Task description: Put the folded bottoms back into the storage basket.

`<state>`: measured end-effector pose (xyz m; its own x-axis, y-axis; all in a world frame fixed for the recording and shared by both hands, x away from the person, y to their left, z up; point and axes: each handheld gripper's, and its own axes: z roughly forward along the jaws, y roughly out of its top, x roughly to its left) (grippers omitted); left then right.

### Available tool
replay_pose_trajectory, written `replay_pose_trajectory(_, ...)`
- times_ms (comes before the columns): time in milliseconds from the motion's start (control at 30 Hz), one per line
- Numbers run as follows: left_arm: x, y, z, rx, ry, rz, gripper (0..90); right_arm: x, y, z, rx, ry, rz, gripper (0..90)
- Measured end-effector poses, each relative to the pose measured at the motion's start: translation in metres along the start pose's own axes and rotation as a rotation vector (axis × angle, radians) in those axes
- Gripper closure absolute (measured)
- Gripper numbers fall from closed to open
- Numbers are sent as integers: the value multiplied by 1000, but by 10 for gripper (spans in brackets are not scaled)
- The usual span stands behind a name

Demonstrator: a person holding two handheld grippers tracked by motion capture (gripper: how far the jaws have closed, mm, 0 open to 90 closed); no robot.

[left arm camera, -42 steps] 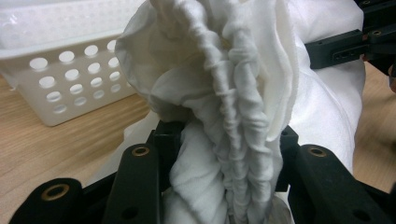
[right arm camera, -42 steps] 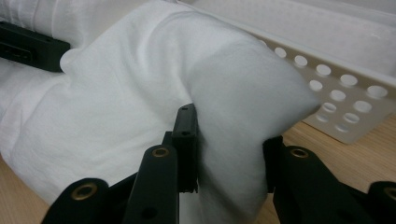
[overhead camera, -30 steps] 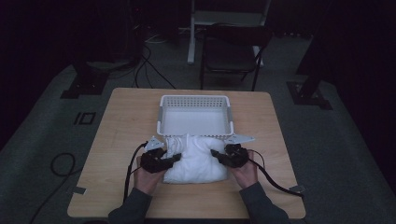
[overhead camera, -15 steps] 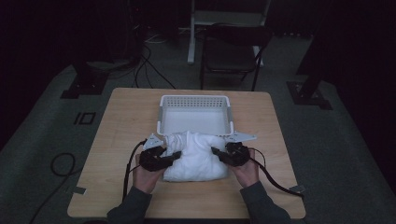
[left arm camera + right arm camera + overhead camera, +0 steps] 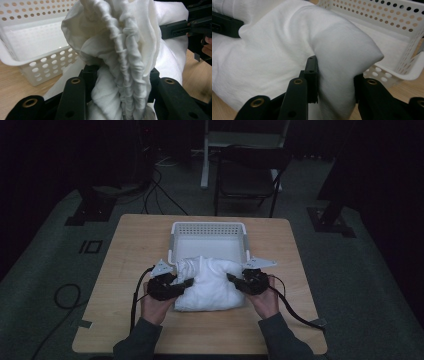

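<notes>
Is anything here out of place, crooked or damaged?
Nothing looks damaged or spilled. The white cloth lies bunched on the table, not flat, because the left gripper and the right gripper each pinch a fold of it. The basket behind it sits straight.

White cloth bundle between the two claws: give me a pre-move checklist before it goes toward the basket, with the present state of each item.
1. Left claw clamped on the white cloth: ok, bunched folds pinched between its jaws.
2. Right claw clamped on the cloth: ok.
3. White basket behind the cloth, upright: ok.
4. Basket free of other items: ok.
5. Cloth lifted clear of the table: cannot tell.
</notes>
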<state>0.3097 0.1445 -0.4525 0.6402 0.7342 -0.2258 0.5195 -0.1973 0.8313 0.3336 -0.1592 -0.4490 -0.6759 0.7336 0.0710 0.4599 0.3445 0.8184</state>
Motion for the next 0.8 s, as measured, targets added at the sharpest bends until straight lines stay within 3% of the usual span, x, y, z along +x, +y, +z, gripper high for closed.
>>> replay_pose_trajectory(800, -1, 26, -2, -11, -24, 5, 590, -5, 17, -11, -29, -29, -9, 700)
